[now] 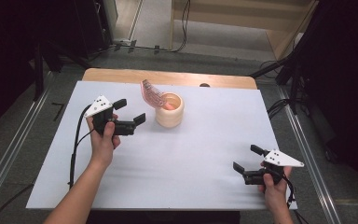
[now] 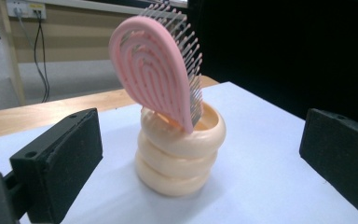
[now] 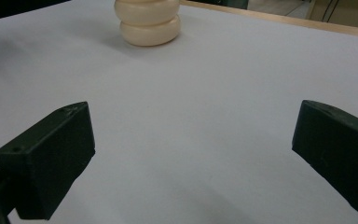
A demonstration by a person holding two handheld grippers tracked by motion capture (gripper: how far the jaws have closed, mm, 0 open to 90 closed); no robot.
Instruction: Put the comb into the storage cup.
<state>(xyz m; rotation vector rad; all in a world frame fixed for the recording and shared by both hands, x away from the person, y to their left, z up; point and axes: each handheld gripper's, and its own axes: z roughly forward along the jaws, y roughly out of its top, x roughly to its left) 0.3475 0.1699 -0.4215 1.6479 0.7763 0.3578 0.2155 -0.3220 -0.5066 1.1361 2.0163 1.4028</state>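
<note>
The left hand-held gripper (image 1: 130,111) hovers over the white tabletop (image 1: 186,158) with its jaws spread wide and nothing between them; no pad touches anything. Just beyond its open jaws stands a cream ribbed holder (image 1: 169,110), shaped like three stacked rings, and in the left gripper view that holder (image 2: 181,156) sits straight ahead, framed between the two black jaws but clear of both. A pink hairbrush (image 1: 152,94) stands in the holder with its handle end down inside the mouth and its rounded head up, leaning toward the side of the holder that faces the left hand-held gripper and a little away toward the far edge of the tabletop. Seen along the left jaws, the hairbrush (image 2: 156,70) turns its grooved pink back toward this hand-held gripper, with the bristles pointing off to the far side. The right hand-held gripper (image 1: 246,161) is held low near the person's edge of the tabletop, well apart from the holder, its jaws likewise wide and empty. From the right gripper view the holder (image 3: 148,19) stands far ahead and to the left of the jaws, with bare white tabletop (image 3: 205,116) between.
</note>
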